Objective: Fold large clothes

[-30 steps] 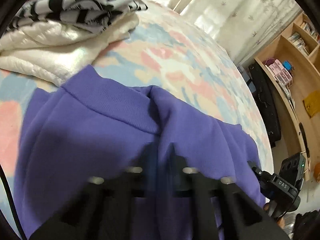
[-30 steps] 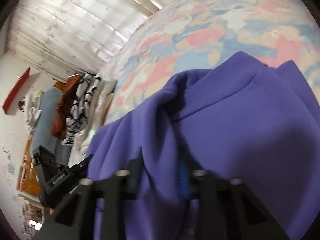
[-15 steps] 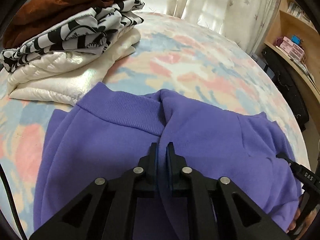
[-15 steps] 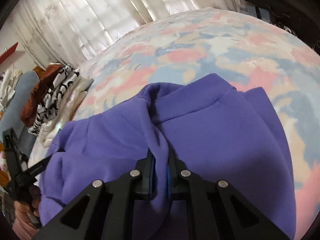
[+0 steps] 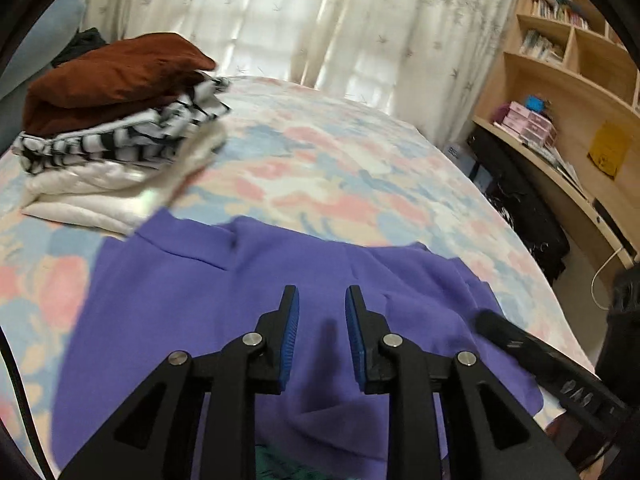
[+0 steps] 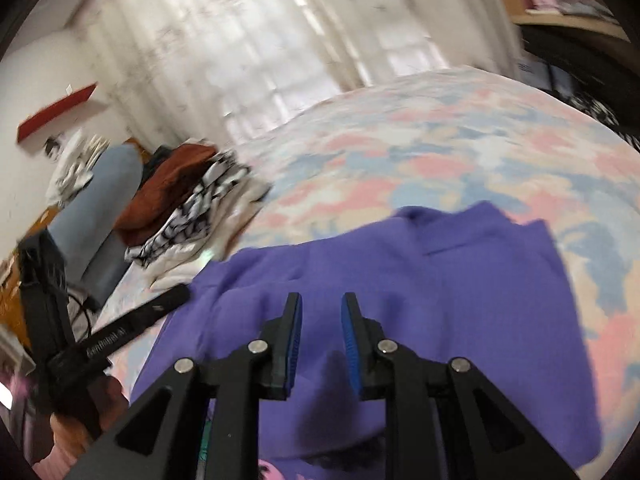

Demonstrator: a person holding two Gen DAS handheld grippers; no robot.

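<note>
Two claws hang parted over a purple sweatshirt (image 5: 168, 320) spread across a bed (image 5: 360, 184) with a pastel pink, blue and cream cover. In the left wrist view, the left claw (image 5: 321, 300) fills the lower centre of the frame, its blue-padded fingers (image 5: 291, 320) standing apart with nothing between them but the purple cloth below. The right claw's black body (image 5: 536, 360) enters from the lower right, lying over the garment's right edge. The sweatshirt takes up the lower half of the frame, its ribbed band (image 5: 188, 246) toward the centre left, creases running through the middle.

In the right wrist view, the right claw (image 6: 320, 308) sits low and centre, likewise open and empty above the sweatshirt (image 6: 460, 300), while the left claw (image 6: 132, 320) reaches in from the lower left, just at the fabric's edge.

Farther up the bed, in the upper left of the left wrist view, stands a stack of folded clothes (image 5: 120, 140): white at the bottom, black-and-white stripes in the middle, rust brown on top. Behind hang pale curtains (image 5: 320, 20); wooden shelves (image 5: 568, 80) fill the upper right.
</note>
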